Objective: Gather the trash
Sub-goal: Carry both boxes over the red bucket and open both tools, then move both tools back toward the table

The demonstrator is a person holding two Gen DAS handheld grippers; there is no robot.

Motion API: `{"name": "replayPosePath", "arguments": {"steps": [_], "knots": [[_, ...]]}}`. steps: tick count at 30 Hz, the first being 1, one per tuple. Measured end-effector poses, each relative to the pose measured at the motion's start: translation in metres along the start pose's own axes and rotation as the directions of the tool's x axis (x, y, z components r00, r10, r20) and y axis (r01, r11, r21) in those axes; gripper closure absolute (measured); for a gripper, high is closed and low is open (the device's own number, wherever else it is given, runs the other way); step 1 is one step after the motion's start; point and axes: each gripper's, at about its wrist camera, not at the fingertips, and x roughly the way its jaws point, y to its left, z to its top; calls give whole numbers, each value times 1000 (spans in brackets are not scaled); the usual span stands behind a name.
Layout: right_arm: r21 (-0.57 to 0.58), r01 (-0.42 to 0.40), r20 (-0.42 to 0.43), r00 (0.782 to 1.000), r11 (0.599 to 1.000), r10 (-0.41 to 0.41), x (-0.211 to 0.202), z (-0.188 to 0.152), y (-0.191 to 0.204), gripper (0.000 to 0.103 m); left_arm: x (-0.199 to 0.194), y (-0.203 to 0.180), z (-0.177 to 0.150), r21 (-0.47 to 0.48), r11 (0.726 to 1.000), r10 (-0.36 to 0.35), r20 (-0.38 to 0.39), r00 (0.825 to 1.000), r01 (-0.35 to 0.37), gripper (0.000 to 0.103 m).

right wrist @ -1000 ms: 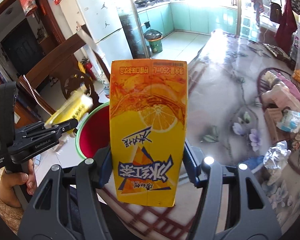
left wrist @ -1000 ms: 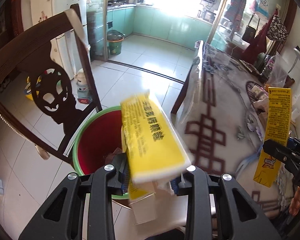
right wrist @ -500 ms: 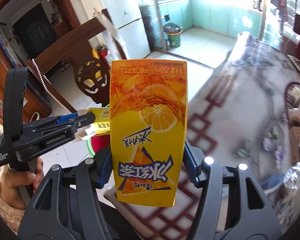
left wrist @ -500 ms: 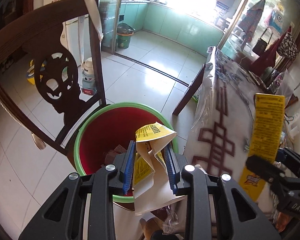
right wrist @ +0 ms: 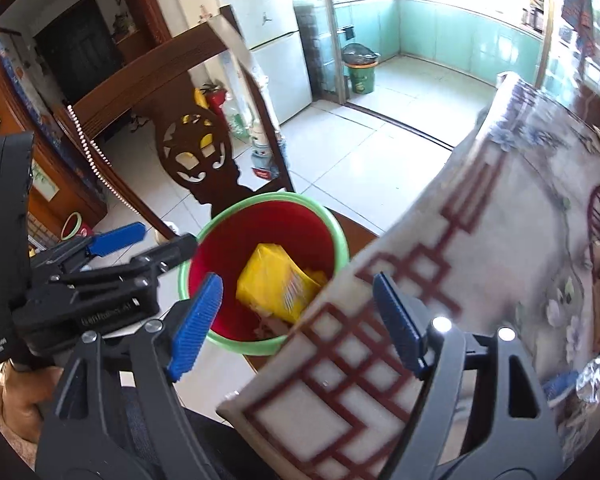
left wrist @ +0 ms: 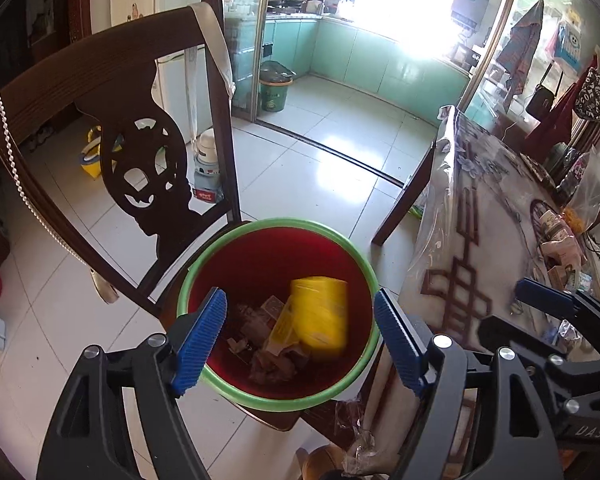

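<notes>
Half a second ago the left gripper clamped a crumpled yellow-and-white wrapper and the right gripper held an orange-and-yellow juice carton upright; now both sets of blue-padded fingers stand spread apart with nothing between them. In the left wrist view the blurred yellow carton lies in the round red bucket with a green rim, among brown paper scraps at its bottom — both pieces have likely been dropped, so this load looks finished and the hands are free for more. From the right gripper the bucket sits at about eleven o'clock, close below the table edge, on a seat at the dark carved wooden chair. At two o'clock the table under a patterned plastic cloth with red fretwork carries further clutter — a crumpled foil lump at four o'clock. Beyond lie a white tiled floor and a green-cabinet kitchen at twelve.
</notes>
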Motion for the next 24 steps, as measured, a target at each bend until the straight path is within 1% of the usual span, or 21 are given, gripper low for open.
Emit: {"name": "replayPosePath", "arguments": {"steps": [4, 9, 13, 16, 21, 24], "knots": [[46, 13, 3, 1000, 999, -13, -15, -12, -12, 27, 0, -5, 0, 31, 999, 17, 2, 1000, -17, 30], [40, 63, 22, 998, 997, -64, -37, -30, -27, 27, -3, -8, 0, 37, 999, 26, 9, 1000, -27, 30], [54, 86, 34, 996, 995, -88, -54, -45, -43, 22, -4, -13, 0, 47, 998, 41, 8, 999, -41, 30], [71, 105, 32, 994, 992, -107, -63, -55, -56, 22, -6, -17, 0, 62, 997, 53, 14, 999, -54, 30], [104, 157, 34, 986, 982, -161, -80, -76, -89, 22, -6, -28, 1, 100, 991, 87, 18, 996, -88, 30], [146, 199, 28, 978, 969, -205, -90, -93, -119, 22, -6, -34, 1, 125, 986, 108, 19, 994, -110, 30]]}}
